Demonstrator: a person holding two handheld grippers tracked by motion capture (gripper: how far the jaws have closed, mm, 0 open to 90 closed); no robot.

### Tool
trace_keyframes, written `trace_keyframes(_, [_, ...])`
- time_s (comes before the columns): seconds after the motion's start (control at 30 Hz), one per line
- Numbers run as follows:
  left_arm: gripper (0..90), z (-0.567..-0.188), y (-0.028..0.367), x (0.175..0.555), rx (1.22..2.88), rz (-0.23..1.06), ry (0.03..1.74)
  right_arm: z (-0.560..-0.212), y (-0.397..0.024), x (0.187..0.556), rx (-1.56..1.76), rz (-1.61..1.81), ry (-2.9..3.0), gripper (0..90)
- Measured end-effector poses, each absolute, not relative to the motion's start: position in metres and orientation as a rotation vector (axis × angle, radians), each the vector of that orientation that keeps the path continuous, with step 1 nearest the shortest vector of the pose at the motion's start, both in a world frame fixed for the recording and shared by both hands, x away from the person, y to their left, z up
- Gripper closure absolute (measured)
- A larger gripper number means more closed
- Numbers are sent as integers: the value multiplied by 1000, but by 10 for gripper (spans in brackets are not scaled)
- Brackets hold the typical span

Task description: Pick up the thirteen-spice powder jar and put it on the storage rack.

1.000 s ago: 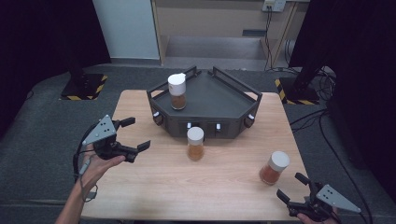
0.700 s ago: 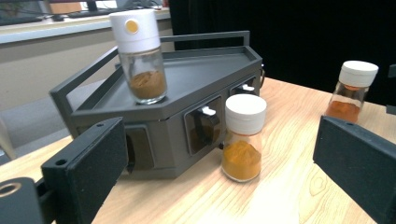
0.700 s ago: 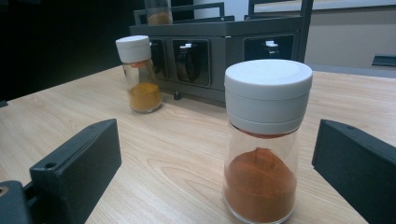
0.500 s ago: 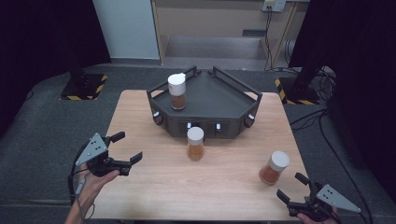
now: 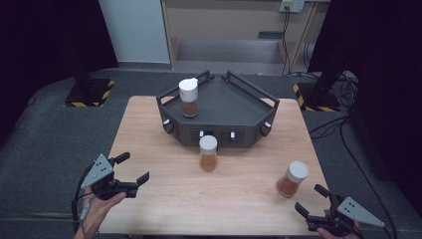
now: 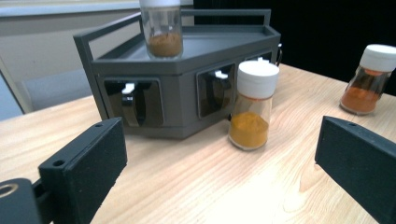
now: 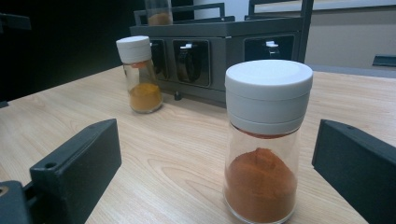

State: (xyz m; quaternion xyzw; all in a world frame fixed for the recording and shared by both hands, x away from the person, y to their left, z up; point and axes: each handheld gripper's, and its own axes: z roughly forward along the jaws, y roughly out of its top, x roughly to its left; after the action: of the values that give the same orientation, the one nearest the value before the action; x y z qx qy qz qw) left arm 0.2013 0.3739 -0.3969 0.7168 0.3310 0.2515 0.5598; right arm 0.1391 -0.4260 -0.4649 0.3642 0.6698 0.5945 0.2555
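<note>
Bench (image 5: 164, 199): wooden, carrying all items. Grey rack (image 5: 219, 107) stands at the far edge, centre; one brown-spice jar (image 5: 188, 97) upright on its top, left side. Yellow-spice jar (image 5: 208, 153) upright just before the rack's front. Orange-spice jar (image 5: 292, 179) upright near the near right corner. Right gripper (image 5: 315, 199) beside it, fingers wide, empty. Left gripper (image 5: 133, 169) at the near left edge, fingers wide, empty.

Each hand-held gripper (image 5: 127, 172) has black jaws, grey triangular plate, trailing cable.
</note>
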Motion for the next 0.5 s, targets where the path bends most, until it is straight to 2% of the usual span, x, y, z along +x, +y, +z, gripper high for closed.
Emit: trace_keyframes(0.5, [9, -416, 362, 187, 1699, 596, 825, -465, -426, 139, 987, 1614, 1821, 16])
